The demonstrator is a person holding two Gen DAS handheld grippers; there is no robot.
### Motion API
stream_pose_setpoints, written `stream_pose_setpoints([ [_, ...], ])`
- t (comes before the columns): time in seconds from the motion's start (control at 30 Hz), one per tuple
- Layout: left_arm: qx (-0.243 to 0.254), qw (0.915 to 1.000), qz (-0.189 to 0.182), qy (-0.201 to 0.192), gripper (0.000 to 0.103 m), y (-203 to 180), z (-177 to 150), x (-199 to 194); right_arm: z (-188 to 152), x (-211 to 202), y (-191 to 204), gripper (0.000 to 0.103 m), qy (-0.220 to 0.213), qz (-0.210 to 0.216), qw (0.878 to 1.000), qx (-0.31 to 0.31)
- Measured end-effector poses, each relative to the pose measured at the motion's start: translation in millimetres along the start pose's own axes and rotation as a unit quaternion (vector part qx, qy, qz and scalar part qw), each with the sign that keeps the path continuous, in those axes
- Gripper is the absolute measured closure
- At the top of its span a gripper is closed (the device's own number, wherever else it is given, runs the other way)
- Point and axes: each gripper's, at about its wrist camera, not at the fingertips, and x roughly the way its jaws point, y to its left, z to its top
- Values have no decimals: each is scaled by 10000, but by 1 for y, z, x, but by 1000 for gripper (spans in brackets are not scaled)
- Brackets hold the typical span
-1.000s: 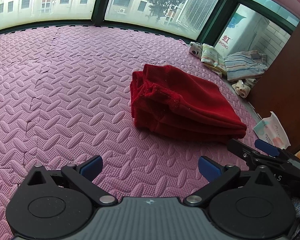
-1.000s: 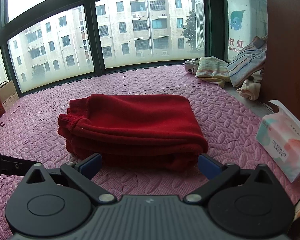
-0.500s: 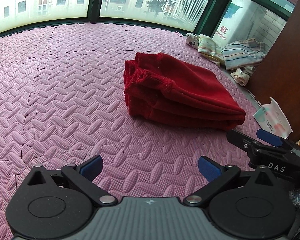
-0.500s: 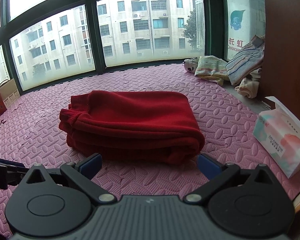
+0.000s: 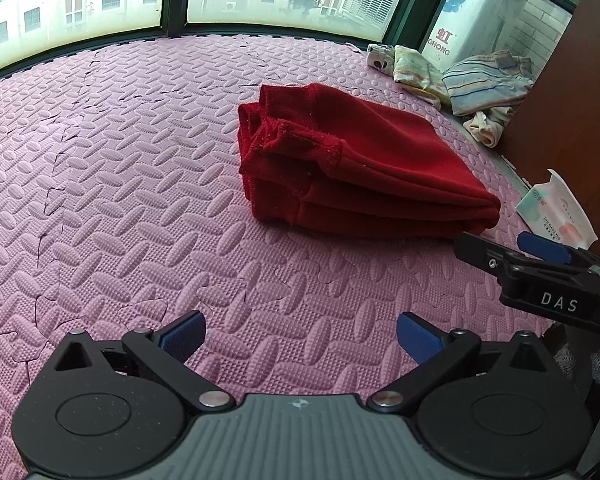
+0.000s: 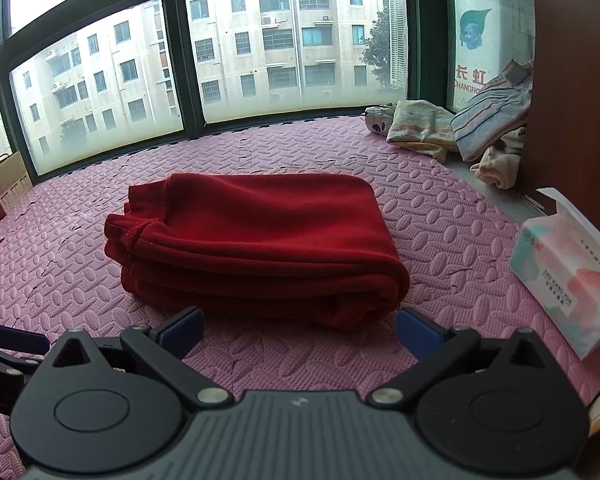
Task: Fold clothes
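A red garment (image 5: pixel 356 164) lies folded in a thick stack on the pink foam mat (image 5: pixel 120 184); it also shows in the right wrist view (image 6: pixel 256 240). My left gripper (image 5: pixel 298 338) is open and empty, held back from the stack over bare mat. My right gripper (image 6: pixel 298 332) is open and empty, just short of the stack's near edge. The right gripper also shows at the right of the left wrist view (image 5: pixel 512 252), beside the stack's near right corner.
A pile of unfolded clothes (image 6: pixel 460 132) lies at the far right by a brown cabinet (image 6: pixel 572 80). A tissue pack (image 6: pixel 564 272) stands on the mat at the right. A cardboard box (image 6: pixel 8 184) sits at the far left. Windows ring the mat's far edge.
Both grippers have drawn back from the folded red garment, which looks farther away now. Both stay open and empty. The garment has not moved.
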Motion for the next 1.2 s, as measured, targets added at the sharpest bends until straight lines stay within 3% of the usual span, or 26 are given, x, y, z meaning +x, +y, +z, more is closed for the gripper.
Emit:
stream_pose_setpoints([
  [1.2,224,9992,106,321,0,4,26,33,18,29,-3,0,196,76,9998,-65],
])
